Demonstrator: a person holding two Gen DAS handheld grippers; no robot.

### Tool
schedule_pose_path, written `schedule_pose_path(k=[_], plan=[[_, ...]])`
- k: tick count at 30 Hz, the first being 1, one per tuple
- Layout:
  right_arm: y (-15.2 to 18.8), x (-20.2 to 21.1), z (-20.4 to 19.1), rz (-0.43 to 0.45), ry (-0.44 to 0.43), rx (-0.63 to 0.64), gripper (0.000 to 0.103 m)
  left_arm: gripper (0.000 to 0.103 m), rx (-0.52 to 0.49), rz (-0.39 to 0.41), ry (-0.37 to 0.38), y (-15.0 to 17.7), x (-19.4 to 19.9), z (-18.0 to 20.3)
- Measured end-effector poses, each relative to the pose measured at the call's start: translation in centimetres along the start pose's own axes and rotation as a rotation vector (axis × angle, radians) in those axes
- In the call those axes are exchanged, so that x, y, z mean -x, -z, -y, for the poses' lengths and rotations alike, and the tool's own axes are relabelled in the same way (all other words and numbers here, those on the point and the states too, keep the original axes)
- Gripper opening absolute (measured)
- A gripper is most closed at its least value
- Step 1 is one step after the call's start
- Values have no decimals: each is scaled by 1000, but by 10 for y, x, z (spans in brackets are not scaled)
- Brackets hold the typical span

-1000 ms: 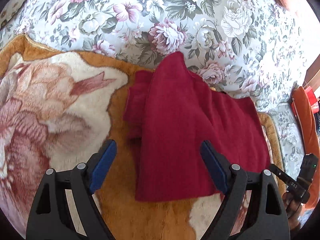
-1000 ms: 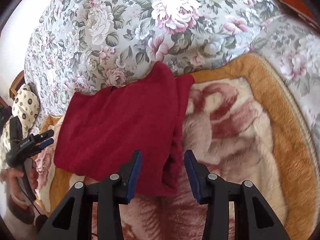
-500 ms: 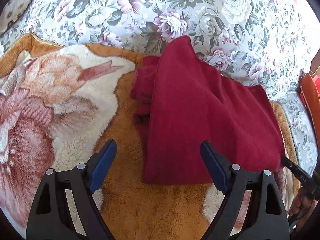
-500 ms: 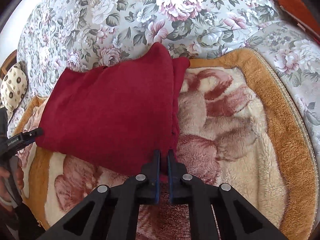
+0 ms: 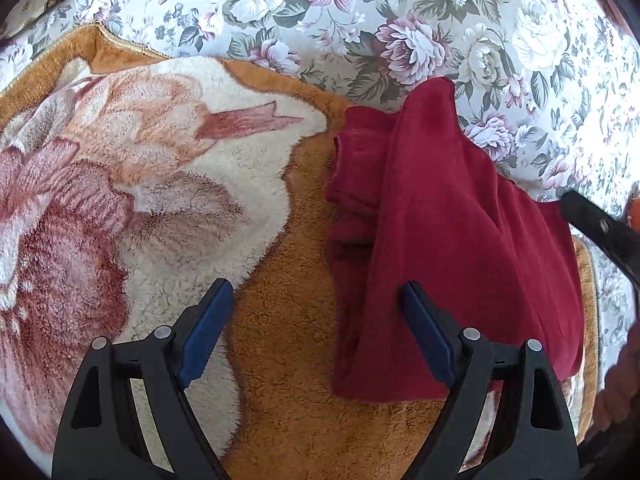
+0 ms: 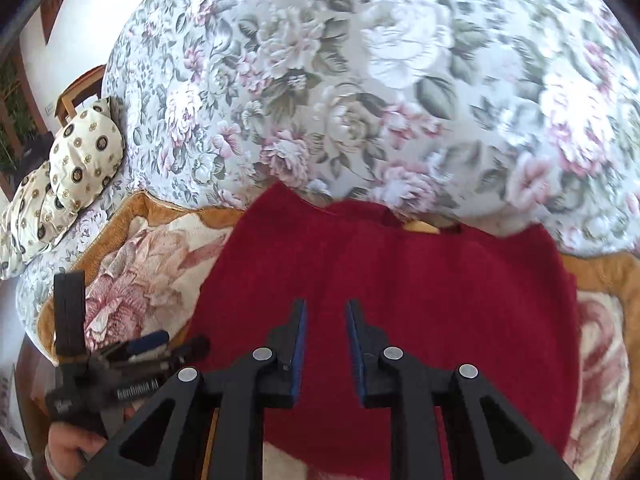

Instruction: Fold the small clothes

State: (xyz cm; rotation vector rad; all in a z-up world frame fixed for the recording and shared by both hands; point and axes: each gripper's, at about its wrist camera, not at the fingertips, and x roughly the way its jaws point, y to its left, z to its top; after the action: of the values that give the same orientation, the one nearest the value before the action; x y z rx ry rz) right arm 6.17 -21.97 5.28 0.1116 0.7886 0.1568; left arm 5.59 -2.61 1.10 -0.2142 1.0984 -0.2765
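home | floral sofa [image 6: 360, 80] | plush blanket [image 5: 160, 200] | patterned cushion [image 6: 80, 160]

A plush blanket [image 5: 280, 420] lies spread flat, tan-orange at its border with a big cream and pink flower woven into the pile. Just behind the blanket rises a rounded cushion back covered in floral fabric [image 6: 360, 92], pale grey-white with pink roses and grey-green leaves; the same print runs along beside the blanket's far edge. To the left of the blanket sit cream pillows [image 6: 68, 176] dotted with dark round medallions. Beyond the pillows stands a piece of wooden furniture [image 6: 76, 92] against a white wall [image 6: 84, 16]. Strong daylight washes the upper right of the floral fabric almost white.
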Motion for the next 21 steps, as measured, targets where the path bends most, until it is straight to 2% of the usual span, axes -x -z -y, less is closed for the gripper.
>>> schedule_pose_path(k=[3,6,9,12,16,21], plan=[[-31,-44,-28,-23,-42,20,19,86,-4,9,2,-2,2,-2],[-54,-88,-48,-57,10,73,18,86,5,3,9,-2,-1,-5],[-64,-137,-52,-128,53,72,18,86,27,-9,27,-2,-6,-9],[-62,-179,-47,-212,23,21,19,86,19,-4,21,-4,-10,-8],[-58,-182,-45,-194,-11,8,23,86,12,0,13,-7,-13,-7],[-56,-147,-35,-162,-84,-12,23,86,15,3,5,-6,-11,-7]])
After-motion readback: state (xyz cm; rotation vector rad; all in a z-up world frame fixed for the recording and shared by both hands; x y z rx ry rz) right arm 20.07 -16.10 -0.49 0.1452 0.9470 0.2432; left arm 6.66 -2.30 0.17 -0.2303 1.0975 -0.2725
